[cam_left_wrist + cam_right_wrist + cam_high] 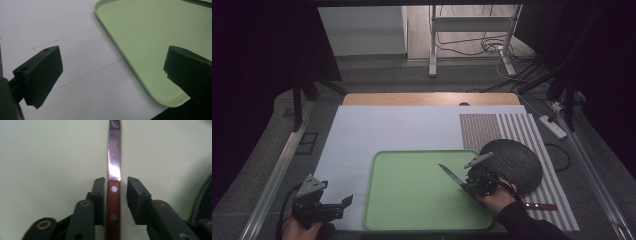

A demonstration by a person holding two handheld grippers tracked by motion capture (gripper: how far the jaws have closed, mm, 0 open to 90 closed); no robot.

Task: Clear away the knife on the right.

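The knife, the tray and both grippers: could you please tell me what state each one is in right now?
Knife: lying flat on the tray, its wooden handle between the right gripper's jaws, with a gap at one jaw.
Green tray: flat on the table, holding just the knife.
Right gripper: open, jaws loosely around the handle.
Left gripper: open, nothing between the jaws, beside the tray.
Dark round mat: flat, right of the tray.

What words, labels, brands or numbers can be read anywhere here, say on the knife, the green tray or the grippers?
None: no readable text in any view.
The knife shows bare rivets on its wooden handle and a plain blade.
The green tray, the white sheet and the striped mat are unmarked.
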